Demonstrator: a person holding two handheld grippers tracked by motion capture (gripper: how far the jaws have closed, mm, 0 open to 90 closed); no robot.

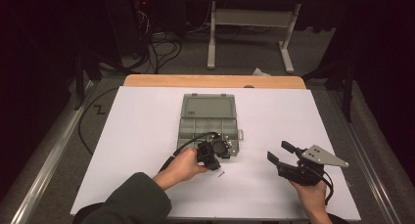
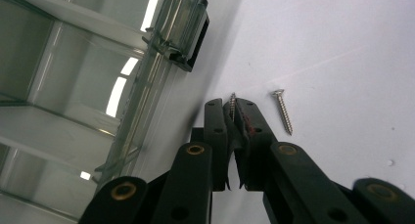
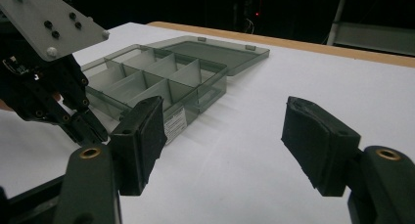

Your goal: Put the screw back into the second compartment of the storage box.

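White sheeting covers the bench (image 1: 147, 136), with dark floor and cables beyond. From the high view, a grey compartment box (image 1: 208, 120) lies open mid-bench, lid flat behind it. The left tongs (image 1: 219, 146) sit at its near edge, their tips hard to make out against the box; a small screw (image 1: 221, 174) lies just in front. The right tongs (image 1: 278, 152) hover to the right, spread.

Left gripper view: the left tongs (image 2: 236, 111) are pressed together, pinching a screw (image 2: 232, 105) mostly hidden between them. A second screw (image 2: 283, 111) lies beside, the box wall (image 2: 147, 87) close at left.

Right gripper view: the right tongs (image 3: 230, 136) gape wide over bare bench; the box (image 3: 161, 82) stands beyond, left gripper (image 3: 49, 87) partly cut off.
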